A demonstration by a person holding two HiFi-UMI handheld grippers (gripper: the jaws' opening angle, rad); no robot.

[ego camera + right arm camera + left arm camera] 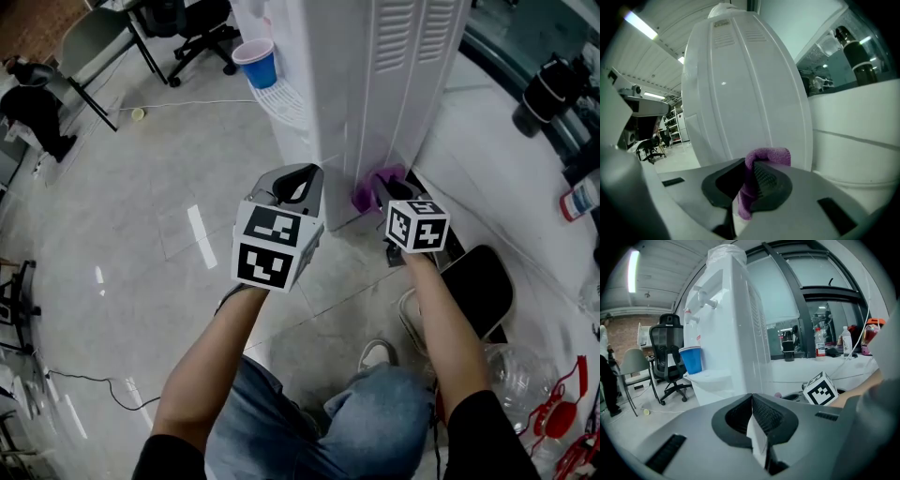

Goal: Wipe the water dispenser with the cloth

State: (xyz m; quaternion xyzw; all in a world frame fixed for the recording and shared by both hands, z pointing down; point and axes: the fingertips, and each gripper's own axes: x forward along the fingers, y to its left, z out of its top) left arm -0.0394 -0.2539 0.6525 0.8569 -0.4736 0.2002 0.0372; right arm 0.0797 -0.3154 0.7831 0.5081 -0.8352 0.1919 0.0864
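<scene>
- The right gripper (751,165) is clamped on a purple cloth (770,154) — the cloth folds over the tip of one jaw and hangs down between the two.
- Straight ahead of that gripper rises the white water dispenser (745,89), ribbed panel facing it. The cloth sits low against the panel; whether it touches, I cannot tell.
- The left gripper (752,400) is clenched, its jaw tips meeting with nothing between them.
- It is held just to the left of the right gripper, both low by the dispenser's foot.
- Ahead and to the left of the left gripper, a blue cup (692,359) stands on the dispenser's tray (710,377) — under the taps.
- Further left, beyond the cup, is a black office chair (669,350).
</scene>
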